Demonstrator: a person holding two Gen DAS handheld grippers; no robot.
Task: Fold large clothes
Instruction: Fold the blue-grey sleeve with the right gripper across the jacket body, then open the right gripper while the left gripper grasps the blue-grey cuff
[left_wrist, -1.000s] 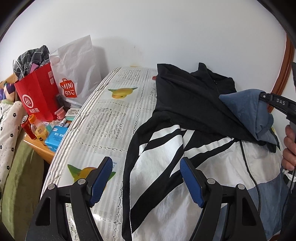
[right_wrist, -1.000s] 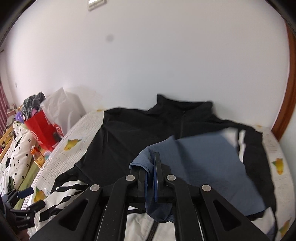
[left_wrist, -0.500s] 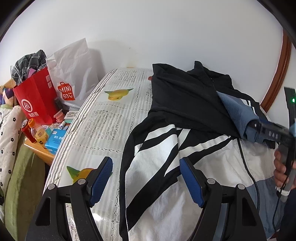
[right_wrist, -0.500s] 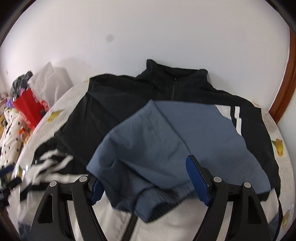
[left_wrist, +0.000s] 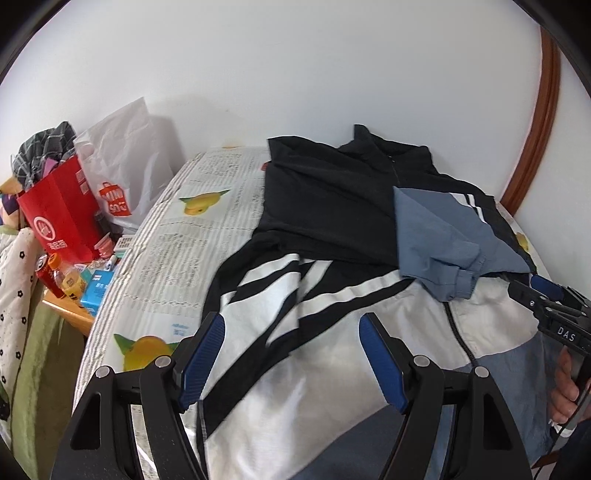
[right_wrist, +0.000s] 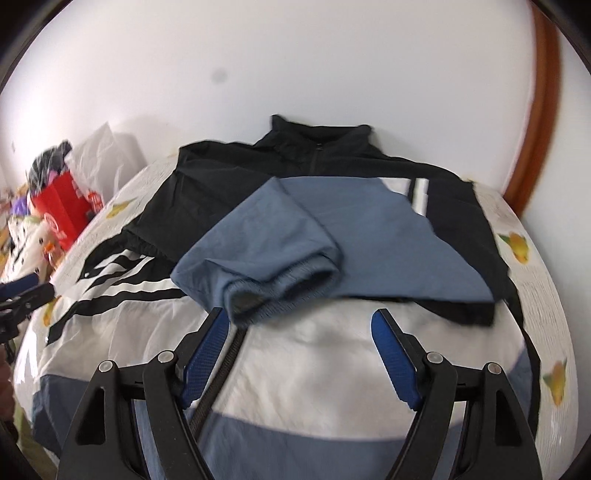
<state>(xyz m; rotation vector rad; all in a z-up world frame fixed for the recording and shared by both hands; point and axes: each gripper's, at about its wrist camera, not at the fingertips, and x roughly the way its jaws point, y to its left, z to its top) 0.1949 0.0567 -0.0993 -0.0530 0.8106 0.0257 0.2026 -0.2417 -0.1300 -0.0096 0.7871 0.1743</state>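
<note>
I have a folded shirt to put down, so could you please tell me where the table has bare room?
The widest bare patch of tablecloth lies between the jacket and the table's left edge. A narrower strip runs along the jacket's right side. Beyond the left edge it is crowded: red bag, white bag, bottles.

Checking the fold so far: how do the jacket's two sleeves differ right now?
The blue sleeve is folded across the jacket's chest, its cuff at the zipper; the striped sleeve lies spread out beside the body, unfolded. One is plain blue, the other black and white. Neither is gripped.
</note>
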